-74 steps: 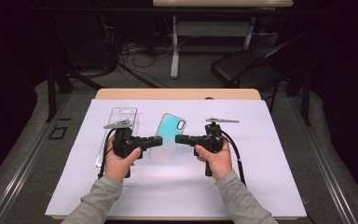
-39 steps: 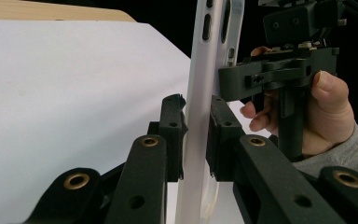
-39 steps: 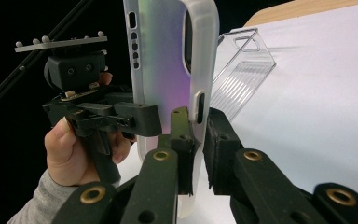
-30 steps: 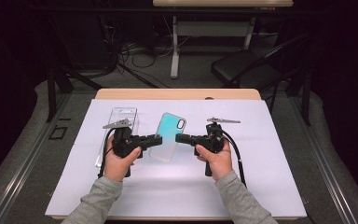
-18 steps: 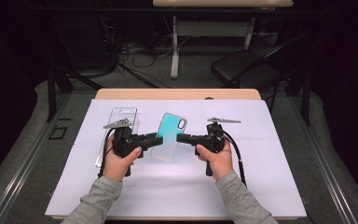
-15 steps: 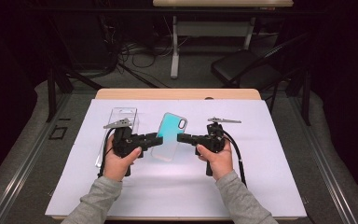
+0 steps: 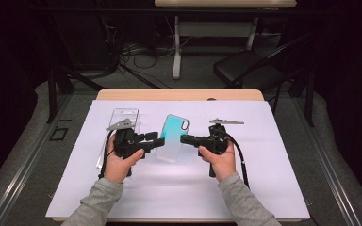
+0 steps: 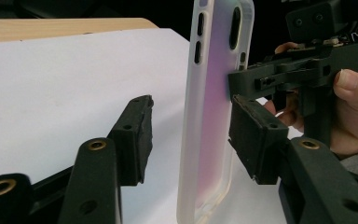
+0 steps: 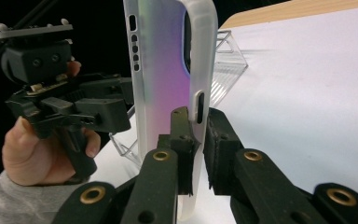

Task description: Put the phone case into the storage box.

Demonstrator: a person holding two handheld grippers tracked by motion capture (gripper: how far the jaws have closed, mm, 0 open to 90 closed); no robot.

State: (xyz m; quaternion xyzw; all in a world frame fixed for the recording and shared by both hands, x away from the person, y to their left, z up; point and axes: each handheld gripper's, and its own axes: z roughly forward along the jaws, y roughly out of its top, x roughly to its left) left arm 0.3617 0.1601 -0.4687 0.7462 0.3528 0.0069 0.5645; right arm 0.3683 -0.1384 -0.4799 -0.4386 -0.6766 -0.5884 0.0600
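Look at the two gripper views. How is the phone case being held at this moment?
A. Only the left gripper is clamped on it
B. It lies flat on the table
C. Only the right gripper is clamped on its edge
C: the right gripper pinches the phone case at its edge, while the left gripper stands open around it, pads apart from it.

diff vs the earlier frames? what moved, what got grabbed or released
The left tool has just been opening: its pads now stand clear of the phone case on both sides, so it has let go. The case was tipped up on edge and is now carried by the right tool, clamped on its rim. Both hands and the clear stand kept their places.
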